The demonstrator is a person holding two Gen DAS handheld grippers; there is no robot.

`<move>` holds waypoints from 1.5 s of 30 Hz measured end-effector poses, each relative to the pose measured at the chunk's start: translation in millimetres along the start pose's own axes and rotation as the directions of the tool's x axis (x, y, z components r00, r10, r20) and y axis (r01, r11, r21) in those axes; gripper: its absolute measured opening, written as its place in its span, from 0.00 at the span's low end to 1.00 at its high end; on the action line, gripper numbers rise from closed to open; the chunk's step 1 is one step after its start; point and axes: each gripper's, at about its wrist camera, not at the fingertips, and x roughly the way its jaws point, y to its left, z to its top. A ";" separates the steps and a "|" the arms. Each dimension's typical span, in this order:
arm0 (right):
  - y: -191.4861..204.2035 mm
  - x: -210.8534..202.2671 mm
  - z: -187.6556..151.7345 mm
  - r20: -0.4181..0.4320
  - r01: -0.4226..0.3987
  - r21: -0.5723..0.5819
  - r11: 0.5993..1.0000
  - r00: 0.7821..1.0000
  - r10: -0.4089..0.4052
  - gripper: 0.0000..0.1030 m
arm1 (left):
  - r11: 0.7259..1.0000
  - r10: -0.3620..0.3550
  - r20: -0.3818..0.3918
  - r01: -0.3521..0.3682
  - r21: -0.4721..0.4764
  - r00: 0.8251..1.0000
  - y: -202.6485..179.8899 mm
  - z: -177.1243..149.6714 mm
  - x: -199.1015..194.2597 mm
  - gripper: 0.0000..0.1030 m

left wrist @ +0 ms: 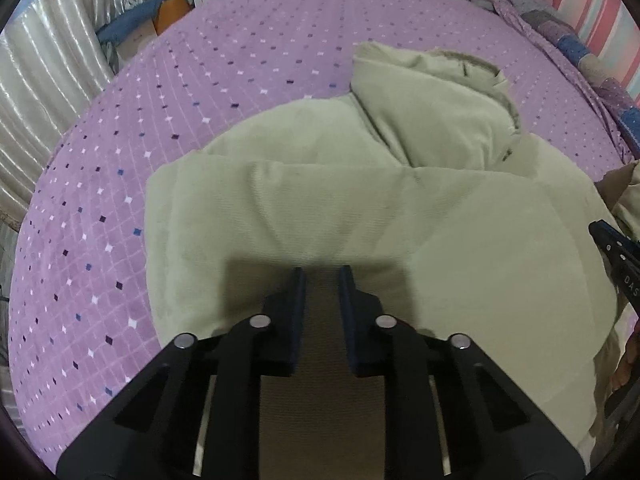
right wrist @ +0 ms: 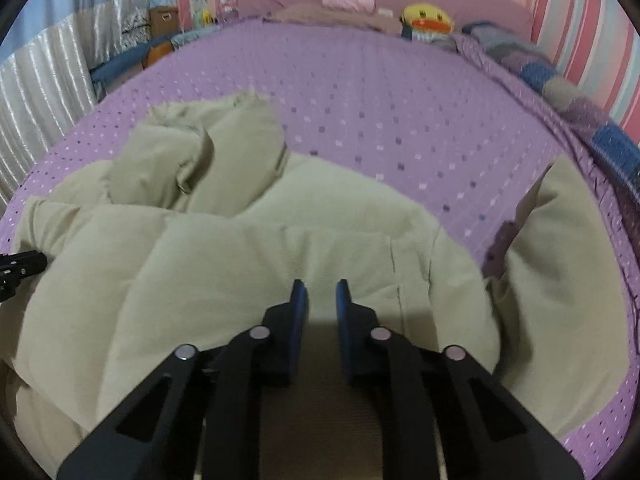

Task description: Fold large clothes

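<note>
Purple diamond-dotted bedspread [left wrist: 168, 128] covers a bed by striped pink walls. One pale green padded jacket [left wrist: 360, 216] lies on its near half, hood bunched at the far end, one sleeve flung out to the right. Two tools work it: the left tool [left wrist: 322, 280] and right tool [right wrist: 322, 292] each stand narrowed with hem fabric between the pads, apparently pinched. Judging by this, the hem grab is in hand; next, lift together and carry it toward the hood. One yellow duck plush [right wrist: 427, 18] sits by the headboard.
</note>
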 end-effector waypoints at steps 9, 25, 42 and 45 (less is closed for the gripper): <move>12.9 32.8 -0.5 -0.079 0.048 -0.035 0.998 0.996 -0.051 0.10 | 0.999 -0.029 -0.062 0.030 0.015 0.998 1.9 2.3 28.8 0.15; -15.0 -51.1 -37.7 -0.002 -0.026 0.005 1.000 1.000 0.026 0.14 | 0.995 -0.018 0.029 0.015 0.101 0.999 -37.6 -44.2 -38.2 0.37; -11.2 -11.1 -48.8 -0.115 -0.029 0.023 0.999 0.993 0.031 0.17 | 0.992 0.013 -0.059 -0.005 0.125 0.998 -44.4 -44.3 -1.5 0.39; -22.5 -35.2 -45.9 -0.098 -0.078 0.063 0.995 0.992 0.084 0.37 | 0.990 0.051 -0.027 -0.047 0.135 0.998 -46.0 -43.1 -14.8 0.47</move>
